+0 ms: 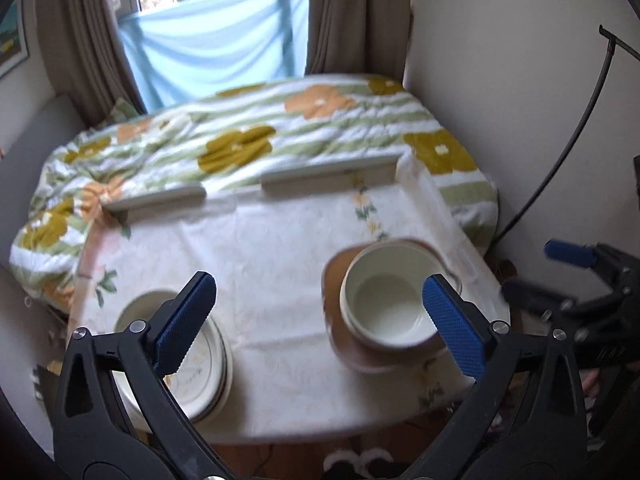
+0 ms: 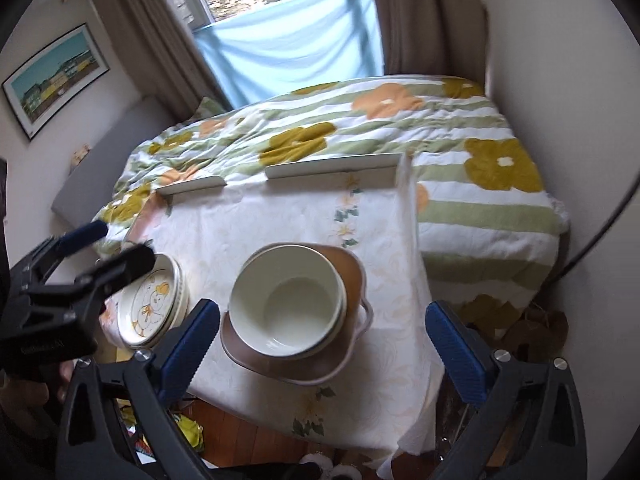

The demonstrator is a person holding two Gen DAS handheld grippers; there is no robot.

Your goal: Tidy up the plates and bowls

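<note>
Both the left gripper (image 1: pixel 320 320) and right gripper (image 2: pixel 322 344) hang wide and empty above the cloth-covered table (image 2: pixel 280 216). Nested cream ceramic bowls (image 2: pixel 286 312) sit on a brown plate (image 2: pixel 348 276); patterned white plates (image 2: pixel 154 304) lie stacked at left. Approaching a rim squarely would likely steady the grip.

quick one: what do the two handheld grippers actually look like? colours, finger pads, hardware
Both match. The left gripper and right gripper have matte black plastic bodies with triangular cut-outs, and silver screw heads at the finger joints. Each finger ends in a rounded blue pad with fine knurled texture. The left gripper's body, seen from the right wrist view, carries small pale lettering, too blurred to read. No cables or sleeves visible.
</note>
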